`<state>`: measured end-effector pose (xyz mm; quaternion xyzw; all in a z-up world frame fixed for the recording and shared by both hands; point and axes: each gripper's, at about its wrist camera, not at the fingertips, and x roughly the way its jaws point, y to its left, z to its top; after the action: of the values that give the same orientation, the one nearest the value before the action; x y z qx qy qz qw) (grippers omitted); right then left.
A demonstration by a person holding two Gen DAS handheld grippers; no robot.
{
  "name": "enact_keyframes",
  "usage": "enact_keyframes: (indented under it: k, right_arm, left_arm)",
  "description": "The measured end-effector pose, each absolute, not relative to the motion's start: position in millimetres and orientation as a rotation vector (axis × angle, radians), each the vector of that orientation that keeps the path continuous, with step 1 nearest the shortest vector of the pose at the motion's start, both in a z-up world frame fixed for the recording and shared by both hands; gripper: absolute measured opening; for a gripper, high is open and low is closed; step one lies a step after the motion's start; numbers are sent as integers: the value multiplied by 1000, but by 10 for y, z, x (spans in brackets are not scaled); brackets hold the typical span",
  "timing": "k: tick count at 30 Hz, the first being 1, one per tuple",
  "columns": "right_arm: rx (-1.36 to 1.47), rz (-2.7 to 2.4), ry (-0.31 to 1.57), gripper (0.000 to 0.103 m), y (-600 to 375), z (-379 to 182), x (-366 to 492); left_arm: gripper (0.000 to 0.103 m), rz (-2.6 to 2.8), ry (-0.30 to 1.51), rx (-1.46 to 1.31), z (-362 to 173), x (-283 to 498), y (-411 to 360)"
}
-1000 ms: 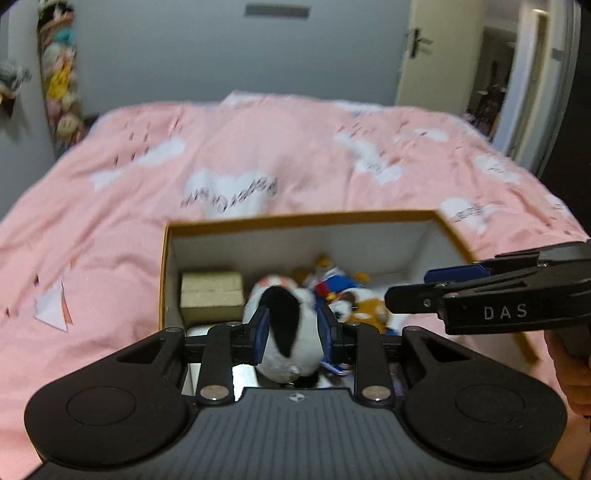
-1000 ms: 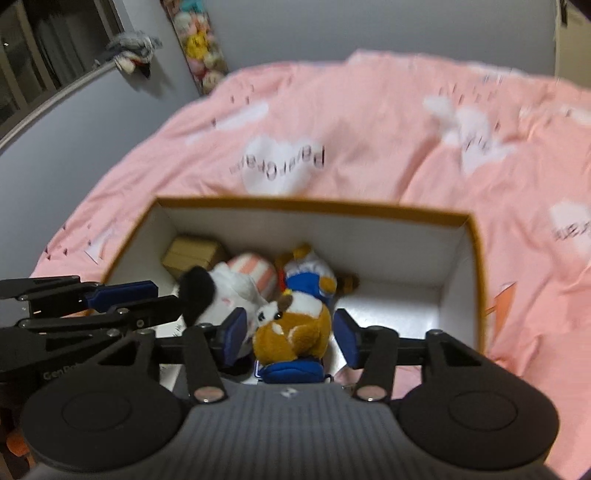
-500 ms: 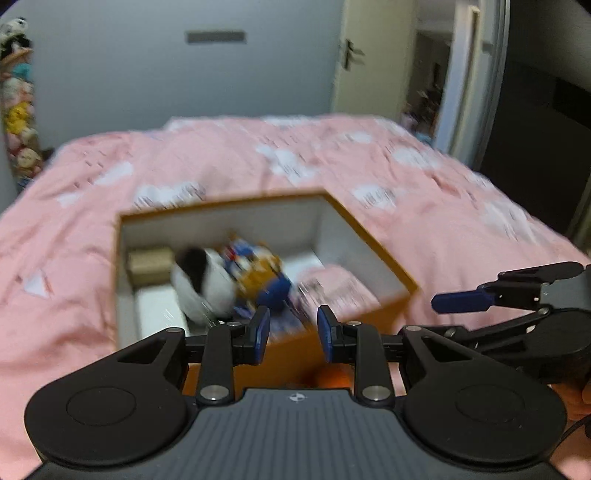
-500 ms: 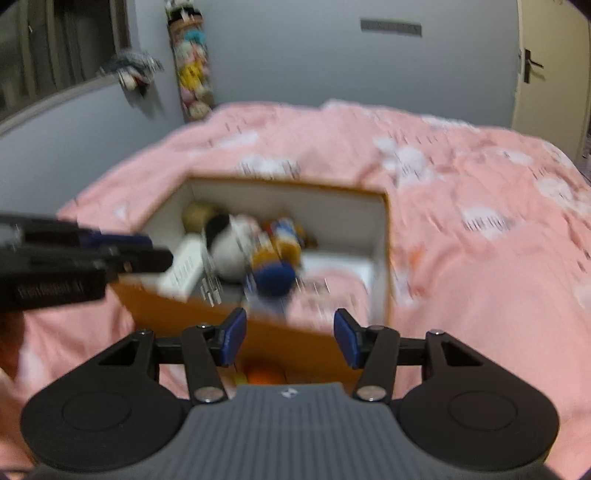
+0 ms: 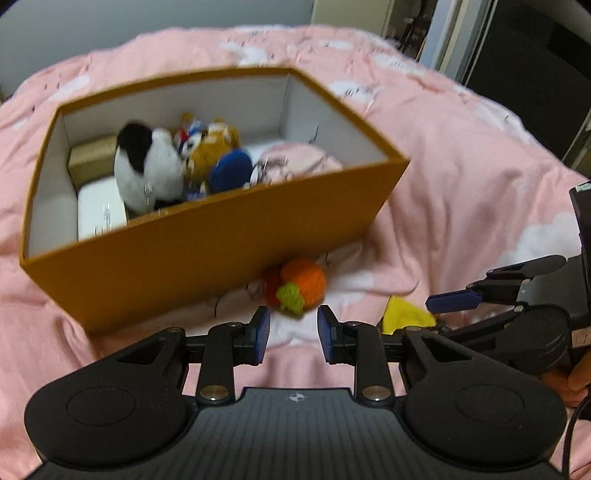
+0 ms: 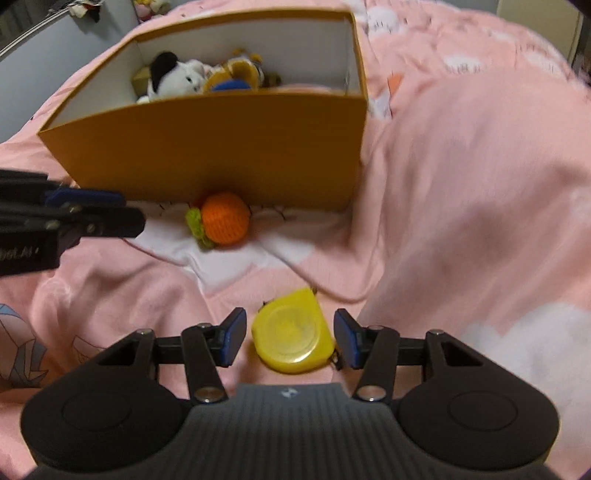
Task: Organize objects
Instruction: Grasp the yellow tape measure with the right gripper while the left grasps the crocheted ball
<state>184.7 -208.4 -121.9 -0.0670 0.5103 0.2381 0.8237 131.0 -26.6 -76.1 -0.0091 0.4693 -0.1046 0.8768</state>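
Observation:
An orange-brown box (image 5: 207, 251) (image 6: 221, 140) stands on the pink bed and holds a black-and-white plush (image 5: 147, 166), a brown plush (image 5: 216, 147) and other small toys. A knitted orange ball (image 5: 301, 282) (image 6: 223, 218) with a green leaf lies against the box's near wall. My left gripper (image 5: 293, 330) is open and empty, just short of the ball. A yellow tape measure (image 6: 293, 334) lies flat on the cover between the pads of my right gripper (image 6: 290, 338), which is open around it without pressing on it.
The pink duvet (image 6: 461, 184) with white patches is rumpled, with a raised fold to the right of the box. Each gripper shows in the other's view: the right gripper (image 5: 458, 299) and the left gripper (image 6: 92, 214). A doorway (image 5: 406, 26) is at the back right.
Both grippers pulled back from above the box and sank toward the bed in front of it. The plush toys stayed in the box. The orange ball and the tape measure came into view.

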Motion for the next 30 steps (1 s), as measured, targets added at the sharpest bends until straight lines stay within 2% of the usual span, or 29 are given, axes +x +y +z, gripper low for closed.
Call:
enact_keyframes:
  k: [5,10,12,14,22,30]
  right_arm:
    - [-166,501,1119,61,-2019,-1298,1882]
    - [-168,482,1161,57,-2004,-1405,1928]
    - [-160,486,1150,56,-2015,-1377,1913]
    - [-153,494,1133,56,-2029,-1330,1892]
    - [-125,508,1024,55,-2058,-1097,1963]
    - [-109,531,1086,54,-2062,-1204,2100]
  left_arm:
    - [32,-203,1018,-34,-829,1335,-233]
    - [33,-205,1026,-43,-844,1347,-225]
    - [38,-209,1014,-53,-837,1359,-222]
    - [50,-216,997,-73,-825,1387,-213]
    - [59,-188,1036,-158,-936,1666,-276]
    - [62,-90,1089,-231,-1180,1875,-271]
